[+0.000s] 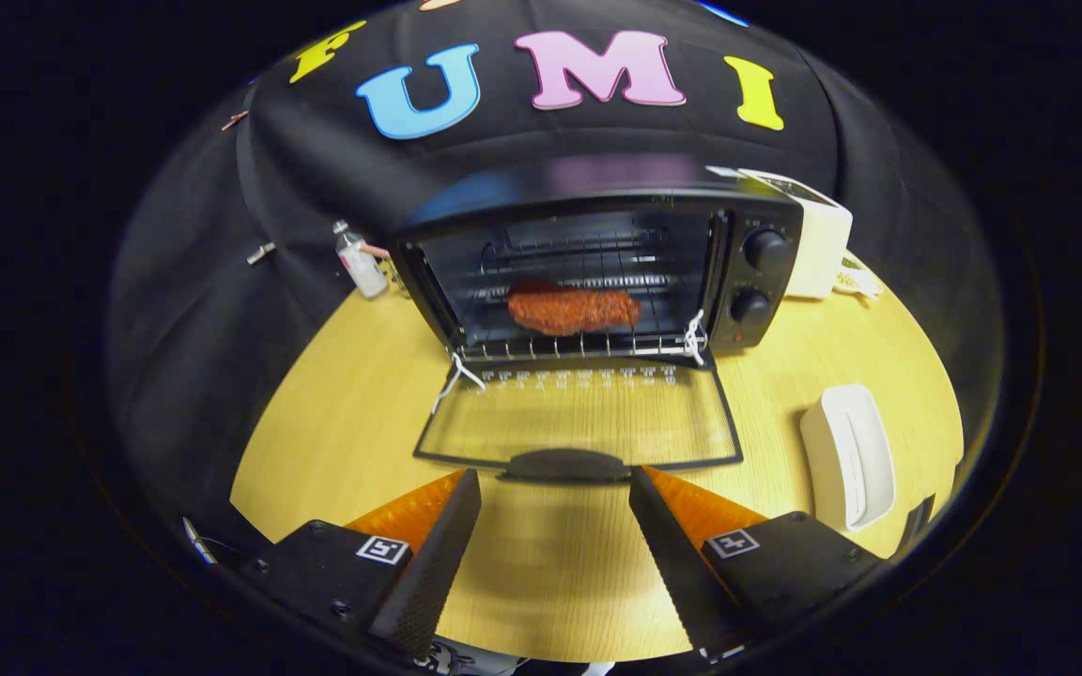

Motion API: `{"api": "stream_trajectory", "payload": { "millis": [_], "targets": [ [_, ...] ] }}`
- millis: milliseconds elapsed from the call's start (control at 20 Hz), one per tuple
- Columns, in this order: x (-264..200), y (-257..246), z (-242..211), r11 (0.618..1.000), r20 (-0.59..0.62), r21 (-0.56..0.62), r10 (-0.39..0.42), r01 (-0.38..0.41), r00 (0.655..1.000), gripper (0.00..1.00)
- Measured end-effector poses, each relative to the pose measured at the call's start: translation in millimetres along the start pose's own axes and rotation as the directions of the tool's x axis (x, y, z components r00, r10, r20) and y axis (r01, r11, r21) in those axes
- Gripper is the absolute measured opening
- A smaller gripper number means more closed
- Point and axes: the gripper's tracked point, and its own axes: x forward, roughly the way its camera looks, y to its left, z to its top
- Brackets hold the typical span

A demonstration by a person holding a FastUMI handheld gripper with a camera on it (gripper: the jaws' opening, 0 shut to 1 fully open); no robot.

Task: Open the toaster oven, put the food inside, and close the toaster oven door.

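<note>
A black toaster oven (597, 263) stands on the wooden table (344, 413) with its glass door (583, 418) swung fully down and flat. A reddish-brown piece of food (571, 310) lies on the wire rack (579, 349) inside. The door's dark handle (564, 465) is just ahead of my fingertips, level with the gap between them. My gripper (555, 488) is open and holds nothing; its two fingers (438, 554) are spread wide, one at each end of the handle.
A white oblong dish (849, 455) lies on the table to the right of the door. A white appliance (818, 239) stands behind the oven's right side. A small bottle (360, 260) stands at the oven's left, by the cloth wall.
</note>
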Motion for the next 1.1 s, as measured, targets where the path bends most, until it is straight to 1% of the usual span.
{"api": "stream_trajectory", "payload": {
  "millis": [100, 250, 450, 550, 600, 700, 850, 950, 1100],
  "targets": [
    [12.5, 0.7, -15.3, 1.0, -0.044, 0.016, -0.019, 0.02, 0.999, 0.99],
    [30.7, -1.5, -31.7, 0.998, -0.092, 0.005, -0.063, 0.063, 0.994, 0.99],
    [48.1, -8.6, -42.8, 0.991, -0.119, -0.041, -0.134, 0.13, 0.984, 0.99],
    [50.8, -7.5, -47.3, 0.987, -0.131, -0.04, -0.157, 0.153, 0.979, 0.99],
    [52.6, -6.4, -40.8, 0.986, -0.107, -0.038, -0.164, 0.16, 0.981, 0.99],
    [61.6, -9.6, -37.4, 0.984, -0.104, -0.048, -0.177, 0.173, 0.979, 0.99],
    [67.1, -14.4, -29.7, 0.982, -0.091, -0.012, -0.19, 0.19, 0.978, 0.99],
    [63.5, -11.6, -31.1, 0.982, -0.07, -0.038, -0.185, 0.183, 0.98, 0.99],
    [54.8, -12.4, -24.9, 0.985, -0.051, -0.003, -0.17, 0.17, 0.984, 0.99]
  ]
}}
